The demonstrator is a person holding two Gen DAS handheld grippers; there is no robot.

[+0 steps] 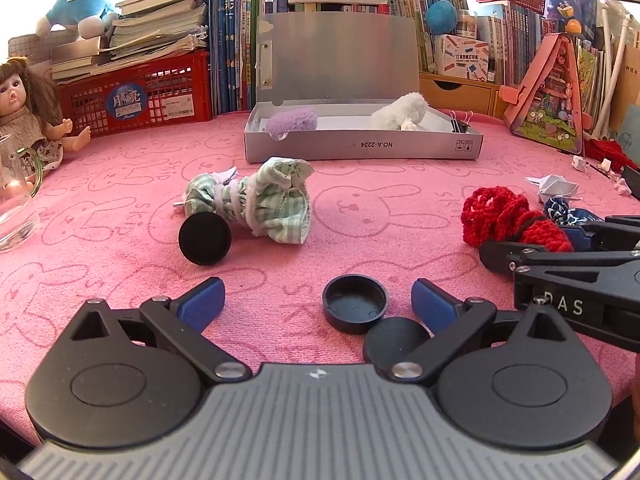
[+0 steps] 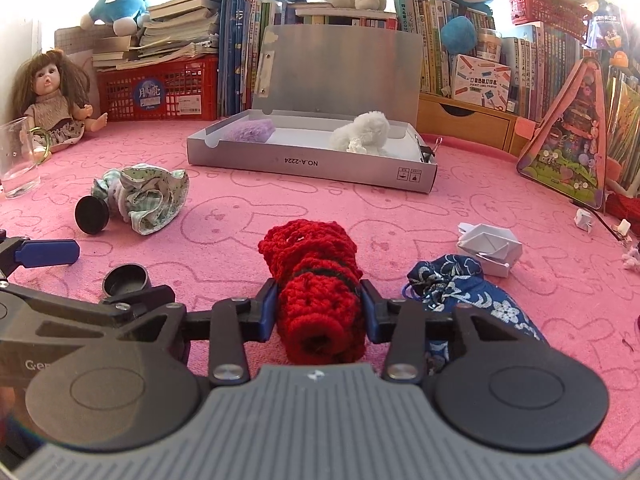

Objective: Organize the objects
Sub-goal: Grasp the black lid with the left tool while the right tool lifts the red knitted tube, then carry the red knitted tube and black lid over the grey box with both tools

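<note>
My right gripper (image 2: 318,292) is shut on a red knitted piece (image 2: 316,280) that lies on the pink cloth; both blue pads press its sides. The same red piece (image 1: 508,216) shows at the right of the left wrist view. My left gripper (image 1: 316,292) stands open low over the cloth. A black round cap (image 1: 355,308) lies open side up between its fingers, close to the right one and untouched. A second black disc (image 1: 396,340) lies just behind that cap. An open grey box (image 1: 360,146) at the back holds a purple fluffy item (image 1: 291,120) and a white one (image 1: 400,112).
A green checked doll dress (image 1: 264,204) with a black disc (image 1: 205,239) lies left of centre. A blue patterned pouch (image 2: 472,292) and a folded paper boat (image 2: 490,248) sit right of the red piece. A glass cup (image 1: 16,200) and a doll (image 1: 24,112) are far left. Books line the back.
</note>
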